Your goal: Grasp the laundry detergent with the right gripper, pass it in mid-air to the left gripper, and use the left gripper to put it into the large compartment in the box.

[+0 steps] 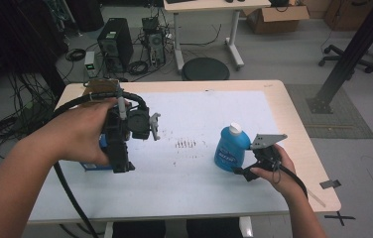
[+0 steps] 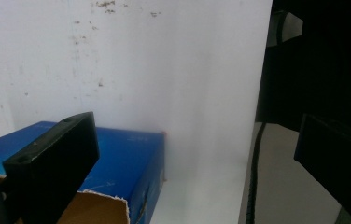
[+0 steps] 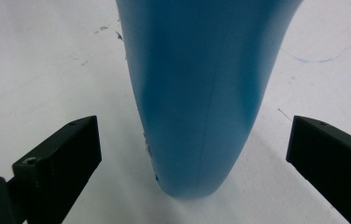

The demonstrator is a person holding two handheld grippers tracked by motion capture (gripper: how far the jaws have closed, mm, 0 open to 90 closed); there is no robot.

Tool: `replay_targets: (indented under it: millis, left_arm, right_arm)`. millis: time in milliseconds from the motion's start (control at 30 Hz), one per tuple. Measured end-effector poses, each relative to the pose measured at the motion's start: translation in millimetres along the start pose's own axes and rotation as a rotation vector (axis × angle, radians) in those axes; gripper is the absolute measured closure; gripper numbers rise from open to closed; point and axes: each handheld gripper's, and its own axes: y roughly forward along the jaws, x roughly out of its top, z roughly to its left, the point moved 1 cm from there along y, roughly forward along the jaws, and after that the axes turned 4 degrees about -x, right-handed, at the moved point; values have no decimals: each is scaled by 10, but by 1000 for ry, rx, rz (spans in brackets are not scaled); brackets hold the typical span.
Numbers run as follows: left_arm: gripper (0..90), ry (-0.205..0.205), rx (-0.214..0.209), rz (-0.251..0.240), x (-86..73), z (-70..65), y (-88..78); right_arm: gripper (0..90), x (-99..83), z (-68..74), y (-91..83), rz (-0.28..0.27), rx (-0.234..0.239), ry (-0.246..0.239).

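A blue bottle (image 1: 230, 151) with a white cap stands upright on the white sheet (image 1: 199, 114), right of the table's middle. My right gripper (image 1: 246, 167) is low at the bottle's right side. In the right gripper view its jaws stand wide open on either side of the bottle's body (image 3: 201, 84), with a gap on both sides. My left gripper (image 1: 121, 161) hangs over a blue box (image 1: 94, 162) at the table's left and points down toward the near edge. Its jaws are wide open and empty above the box (image 2: 131, 154), which has a torn cardboard flap (image 2: 96, 210).
Dark scuff marks (image 1: 185, 144) dot the sheet's middle. The table's near edge (image 2: 253, 140) lies just past the box. Behind the table are computer towers (image 1: 116, 43), cables, a round black stool (image 1: 205, 68), another desk and a cardboard box (image 1: 276, 17).
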Motion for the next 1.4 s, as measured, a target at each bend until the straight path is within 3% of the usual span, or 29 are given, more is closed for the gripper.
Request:
replay_targets:
  millis: [167, 833, 1400]
  left_arm:
    - [4, 1, 1, 0, 3, 0, -5]
    - [4, 0, 7, -2, 38, -18, -19]
    - [4, -2, 4, 3, 58, -38, -31]
  right_arm:
    - [31, -38, 0, 27, -43, 2, 17]
    - [28, -11, 43, 85, -135, 21, 11]
    - [27, -11, 39, 177, -202, 5, 30]
